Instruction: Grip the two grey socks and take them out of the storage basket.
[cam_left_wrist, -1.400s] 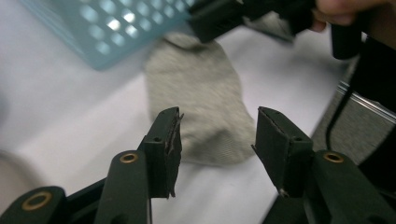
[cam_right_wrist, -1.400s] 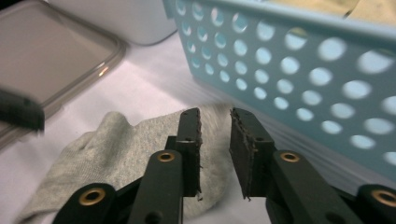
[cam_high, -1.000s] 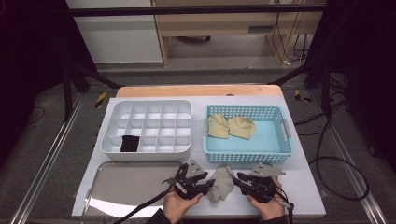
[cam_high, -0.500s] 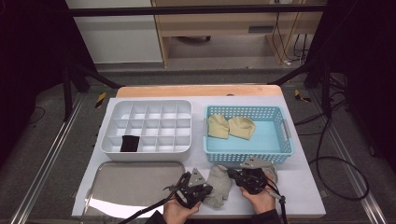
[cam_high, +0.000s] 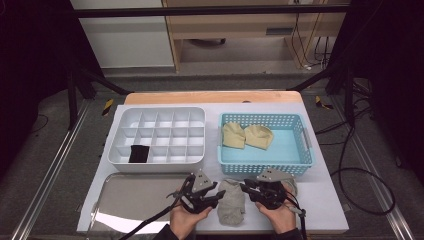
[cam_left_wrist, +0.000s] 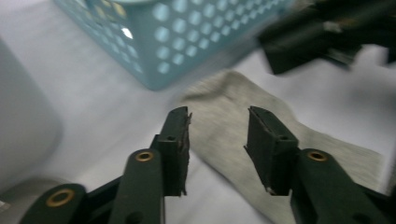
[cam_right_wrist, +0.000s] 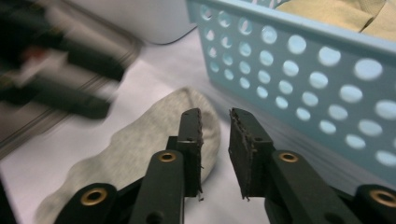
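At the near edge of the table, between my two hands, the grey sock (cam_high: 232, 202) lies flat just in front of the blue basket (cam_high: 265, 165). High view: jaw gaps too small to read. Left gripper (cam_left_wrist: 218, 135) view: jaws have just been opening, sock below the gap, pads clear of it. Right gripper (cam_right_wrist: 214, 140) view: jaws narrowly apart after reopening, gripping nothing, sock's rounded end beside them; the other tongs show there as a blur.
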